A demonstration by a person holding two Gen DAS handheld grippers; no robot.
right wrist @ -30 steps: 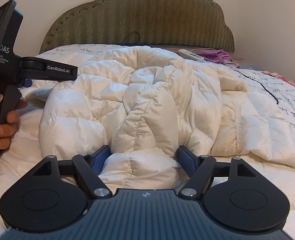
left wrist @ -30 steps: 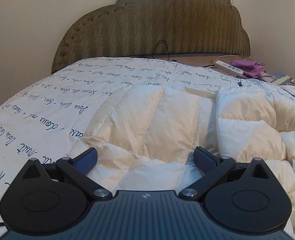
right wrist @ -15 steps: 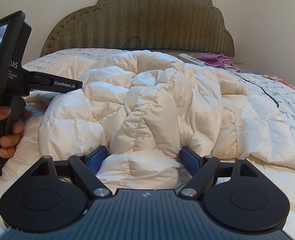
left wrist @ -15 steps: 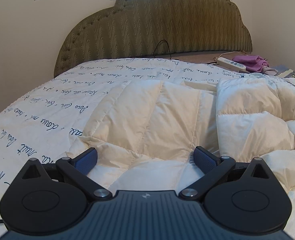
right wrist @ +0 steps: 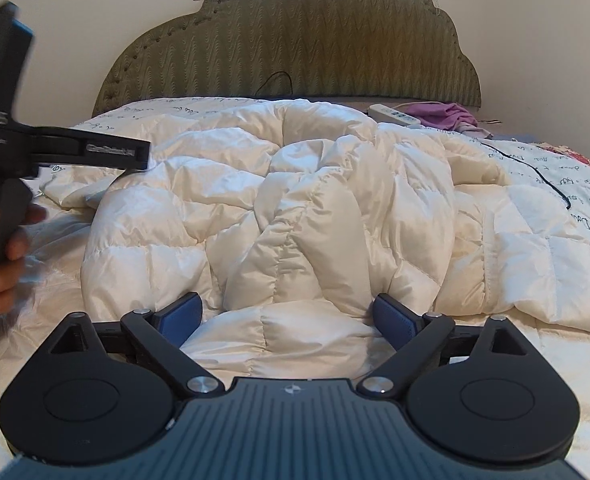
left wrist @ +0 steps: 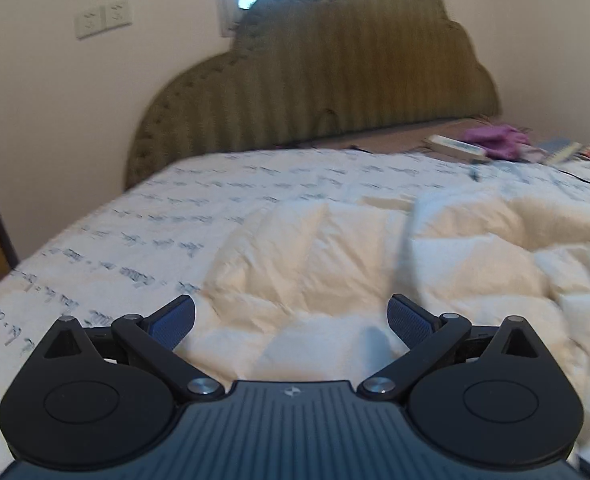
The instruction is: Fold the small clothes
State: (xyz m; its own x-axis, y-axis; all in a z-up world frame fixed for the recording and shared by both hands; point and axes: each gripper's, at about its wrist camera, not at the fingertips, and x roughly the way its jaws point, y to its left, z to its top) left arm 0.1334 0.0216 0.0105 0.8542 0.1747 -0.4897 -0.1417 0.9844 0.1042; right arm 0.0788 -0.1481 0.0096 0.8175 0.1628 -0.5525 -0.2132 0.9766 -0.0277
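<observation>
A cream quilted down jacket (right wrist: 315, 208) lies crumpled on the bed; it also shows in the left wrist view (left wrist: 335, 256), blurred. My right gripper (right wrist: 289, 316) is open, its blue pads on either side of a puffy fold at the jacket's near edge, not closed on it. My left gripper (left wrist: 291, 316) is open and empty, just above the jacket's left part. The left gripper's body and the hand holding it show in the right wrist view (right wrist: 11, 168), at the far left beside the jacket.
The bed has a white cover with blue handwriting print (left wrist: 155, 236) and a green padded headboard (right wrist: 295, 48). A white power strip (right wrist: 393, 114), a purple cloth (right wrist: 443, 114) and a black cable (right wrist: 535, 172) lie at the back right.
My left gripper has lifted and swung left, blurring its view. My right gripper has drawn back slightly and stays open around the fold.
</observation>
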